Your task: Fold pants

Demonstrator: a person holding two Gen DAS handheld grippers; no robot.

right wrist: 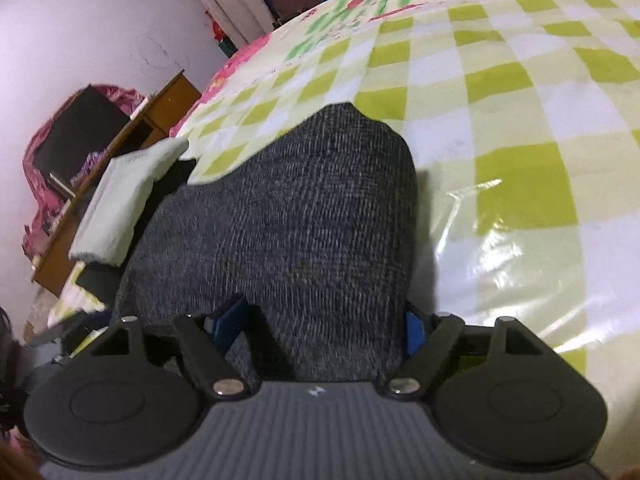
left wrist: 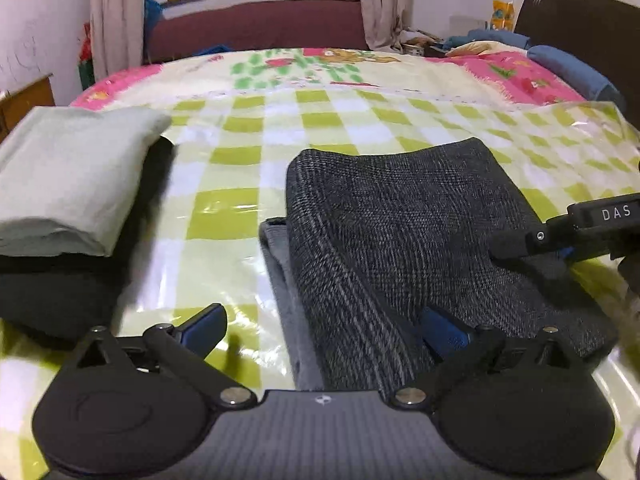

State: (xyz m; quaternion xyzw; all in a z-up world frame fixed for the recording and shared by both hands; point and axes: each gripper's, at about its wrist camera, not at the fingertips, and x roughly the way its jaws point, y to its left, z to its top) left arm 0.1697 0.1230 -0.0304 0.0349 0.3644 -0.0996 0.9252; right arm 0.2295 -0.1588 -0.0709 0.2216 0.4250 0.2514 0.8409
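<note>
The dark grey woven pants (left wrist: pixel 404 220) lie folded into a thick bundle on the green-checked plastic sheet (left wrist: pixel 240 160); a lighter grey inner layer shows at their left edge. My left gripper (left wrist: pixel 324 332) is open, its right finger tucked under the pants' near fold, its left finger free over the sheet. My right gripper (right wrist: pixel 320 328) is open wide with the pants (right wrist: pixel 304 220) lying between its fingers. The right gripper also shows in the left wrist view (left wrist: pixel 532 248), at the pants' right side.
A folded pale green garment (left wrist: pixel 68 176) lies on a black one (left wrist: pixel 48 288) at the left; both show in the right wrist view (right wrist: pixel 120 196). A wooden desk (right wrist: pixel 132 136) stands beyond the bed edge. A blue pillow (left wrist: pixel 572 68) and dark headboard (left wrist: pixel 580 20) are at the far right.
</note>
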